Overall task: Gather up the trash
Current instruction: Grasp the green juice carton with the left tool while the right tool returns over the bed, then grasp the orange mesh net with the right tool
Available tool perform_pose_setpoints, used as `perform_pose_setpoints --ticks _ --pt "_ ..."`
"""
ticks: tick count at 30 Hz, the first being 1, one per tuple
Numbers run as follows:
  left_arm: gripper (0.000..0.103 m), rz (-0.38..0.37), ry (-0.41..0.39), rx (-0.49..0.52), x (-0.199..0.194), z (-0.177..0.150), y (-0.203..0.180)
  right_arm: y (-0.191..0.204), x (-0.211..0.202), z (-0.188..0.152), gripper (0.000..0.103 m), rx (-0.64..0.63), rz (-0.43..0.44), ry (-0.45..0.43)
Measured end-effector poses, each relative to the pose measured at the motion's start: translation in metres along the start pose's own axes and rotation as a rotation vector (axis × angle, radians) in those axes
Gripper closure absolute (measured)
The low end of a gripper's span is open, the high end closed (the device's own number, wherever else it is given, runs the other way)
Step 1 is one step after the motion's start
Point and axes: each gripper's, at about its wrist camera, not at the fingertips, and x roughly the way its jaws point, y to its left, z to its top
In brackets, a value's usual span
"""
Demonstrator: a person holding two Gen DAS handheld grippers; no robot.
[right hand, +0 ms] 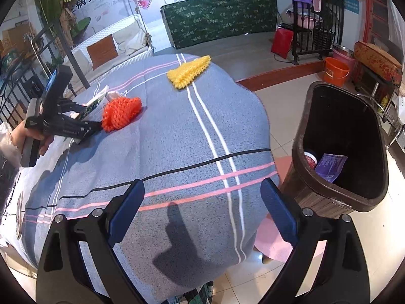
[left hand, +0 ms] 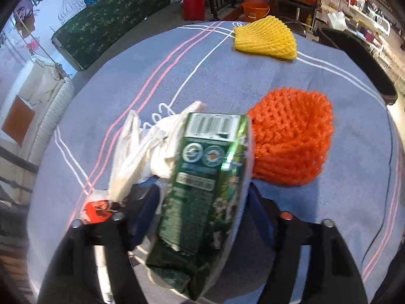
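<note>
Already the bin beside the surface holds some trash: a purple packet and a small round cup lie at its bottom. More is left on the striped cloth. The left tongs have a green carton between their blue pads, standing up along the fingers with its barcode end pointing away; the jaws are about half closed around it, but blur and the carton itself hide the pads, so I cannot tell whether they press on it yet. Just behind the carton lies a crumpled white bag, with a bit of red wrapper near the left finger. An orange foam net sits just right of the carton, and a yellow foam net lies well apart at the far edge. The right tongs hang wide open and empty over the near side of the cloth, close to the bin. By my reckoning the job is under way but less than half done: the carton must be gripped and carried to the bin, then the bag, the wrapper and both nets remain.
</note>
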Motion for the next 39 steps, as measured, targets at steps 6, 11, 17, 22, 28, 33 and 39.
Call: perform_pose_setpoints --ticks 6,11,17,22,28,33,39 --pt "0.048 0.009 -0.063 -0.139 -0.005 -0.005 -0.002 0.025 0.011 0.021 0.011 -0.046 0.068 0.007" --pt "0.048 0.059 -0.126 -0.227 -0.025 -0.019 -0.007 0.056 0.030 0.044 0.011 -0.096 0.138 0.021" --pt "0.048 0.054 -0.233 -0.428 -0.064 -0.050 -0.007 0.096 0.066 0.072 0.011 -0.142 0.226 0.086" --pt "0.048 0.075 -0.310 -0.547 -0.091 -0.082 -0.019 0.121 0.102 0.093 0.011 -0.143 0.248 0.122" --pt "0.048 0.112 -0.328 -0.595 -0.101 -0.106 -0.031 0.136 0.132 0.108 0.022 -0.129 0.241 0.159" --pt "0.048 0.077 -0.344 -0.641 -0.106 -0.119 -0.035 0.134 0.149 0.107 0.064 -0.096 0.242 0.212" --pt "0.048 0.057 -0.356 -0.672 -0.105 -0.123 -0.038 0.127 0.132 0.101 0.077 -0.104 0.242 0.151"
